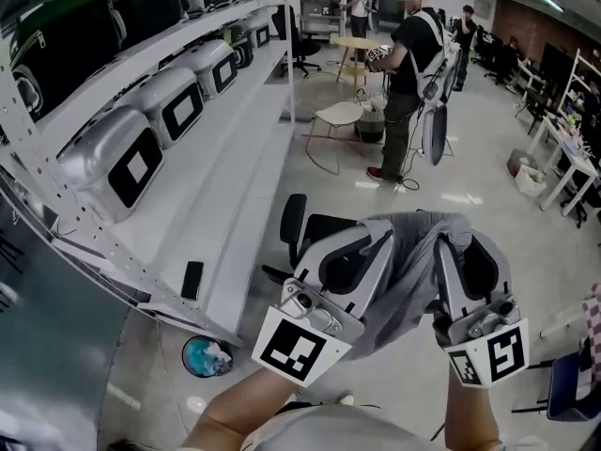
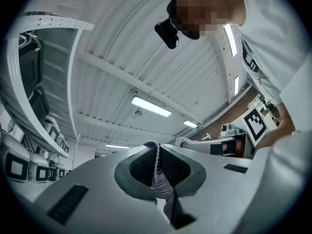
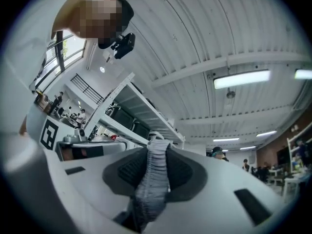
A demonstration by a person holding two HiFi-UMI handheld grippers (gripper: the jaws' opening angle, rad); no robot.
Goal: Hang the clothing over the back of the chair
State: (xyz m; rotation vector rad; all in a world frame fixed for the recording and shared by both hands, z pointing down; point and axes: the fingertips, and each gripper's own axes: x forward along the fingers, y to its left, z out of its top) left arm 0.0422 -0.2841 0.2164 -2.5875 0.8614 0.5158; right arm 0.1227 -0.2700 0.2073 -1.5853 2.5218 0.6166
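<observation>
A grey piece of clothing (image 1: 413, 263) hangs bunched between my two grippers, raised in front of me. My left gripper (image 1: 379, 241) is shut on a thin fold of its edge (image 2: 157, 173). My right gripper (image 1: 453, 244) is shut on a thicker roll of the cloth (image 3: 153, 179), so its jaws stand wider apart. Both grippers point slightly upward, at the ceiling in their own views: left gripper (image 2: 156, 148), right gripper (image 3: 157, 141). A black office chair (image 1: 295, 222) stands on the floor below and beyond them, and the cloth and grippers hide much of it.
White shelving (image 1: 235, 172) with grey marker-tagged cases (image 1: 122, 158) runs along the left, a dark phone (image 1: 192, 278) on its low shelf. A teal bin (image 1: 205, 355) sits on the floor. A person (image 1: 408, 64) stands farther off near a light chair (image 1: 338, 116). Desks line the right.
</observation>
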